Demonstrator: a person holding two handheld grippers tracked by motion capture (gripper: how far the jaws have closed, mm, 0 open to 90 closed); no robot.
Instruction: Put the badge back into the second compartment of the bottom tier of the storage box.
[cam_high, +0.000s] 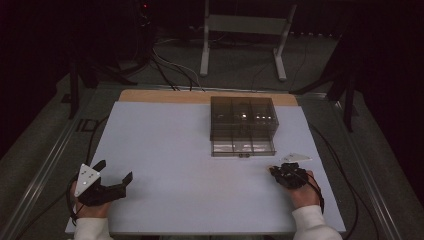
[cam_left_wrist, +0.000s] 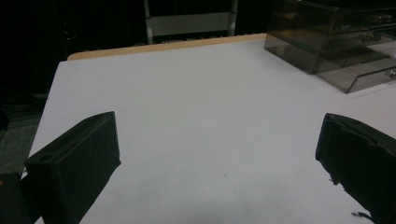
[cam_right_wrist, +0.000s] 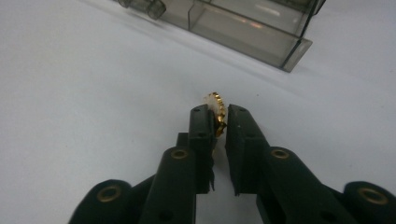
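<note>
A small gold crimped-edge cap stands on edge just above the white board, pinched between the tips of my right gripper, which is shut on it. In the high view the right gripper is at the board's near right, a short way in front of the smoky clear drawer box. The box's bottom drawer is pulled out toward me, and its front corner lies just beyond the cap. My left gripper rests at the near left, open, with bare board between its jaws.
The white board lies on a wooden tabletop whose edge shows at the back. A white metal stand and cables are on the floor beyond. Dark stand legs flank the table. The drawer box is at the left gripper view's upper right.
</note>
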